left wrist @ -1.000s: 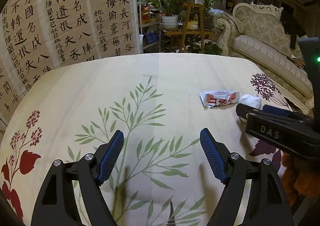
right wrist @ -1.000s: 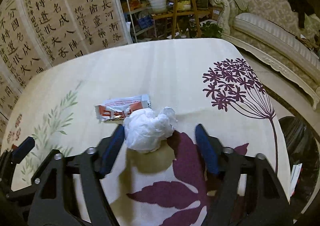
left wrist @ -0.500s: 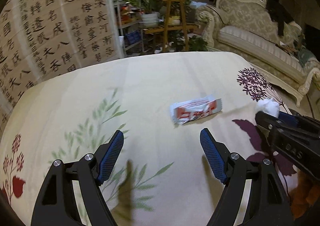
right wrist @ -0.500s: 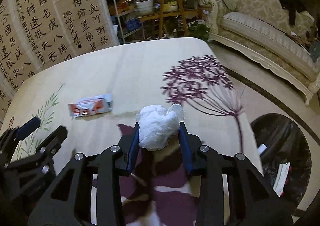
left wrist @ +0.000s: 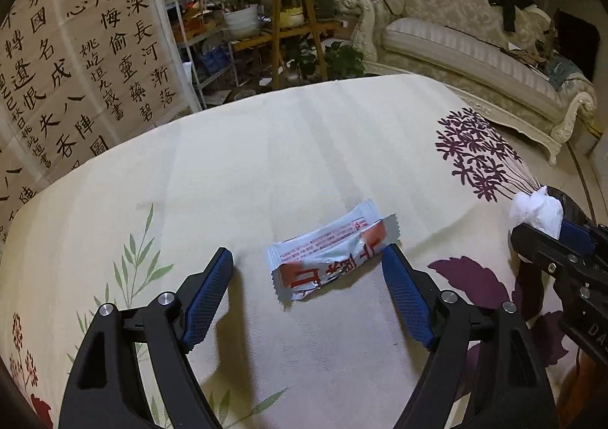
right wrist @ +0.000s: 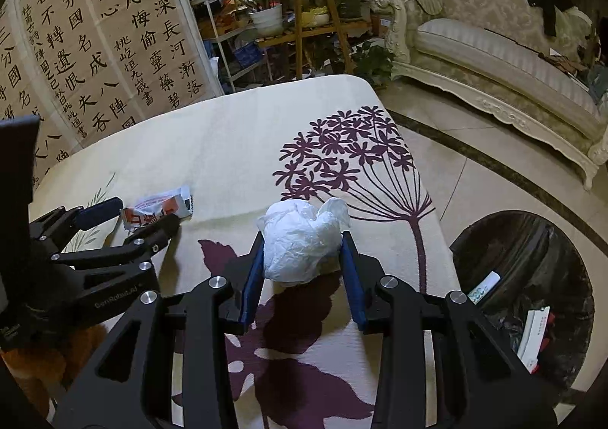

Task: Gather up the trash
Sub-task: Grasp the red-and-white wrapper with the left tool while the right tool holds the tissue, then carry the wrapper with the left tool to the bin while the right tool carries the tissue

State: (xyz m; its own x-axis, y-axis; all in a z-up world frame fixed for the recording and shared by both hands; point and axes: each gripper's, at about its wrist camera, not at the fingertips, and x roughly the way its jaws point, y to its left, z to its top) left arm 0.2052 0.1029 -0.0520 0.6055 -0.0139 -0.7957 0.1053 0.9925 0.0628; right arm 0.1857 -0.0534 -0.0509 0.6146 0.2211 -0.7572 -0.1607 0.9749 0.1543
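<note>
A wrapper [left wrist: 332, 253] lies on the desk [left wrist: 266, 163] between the spread fingers of the left hand-held gripper [left wrist: 307, 269]. To its right, the right hand-held gripper [right wrist: 302, 250] holds a crumpled wad [right wrist: 302, 239] above the desk. A trash bin [right wrist: 524, 277] stands on the floor right of the desk.

A: Where do the cameras sit?
B: One behind each gripper, angled down, close over the tabletop [left wrist: 304, 148].
A: Any overlap?
B: Both show the wrapper [left wrist: 330, 258], screen [right wrist: 95, 30] and sofa [right wrist: 494, 49].
</note>
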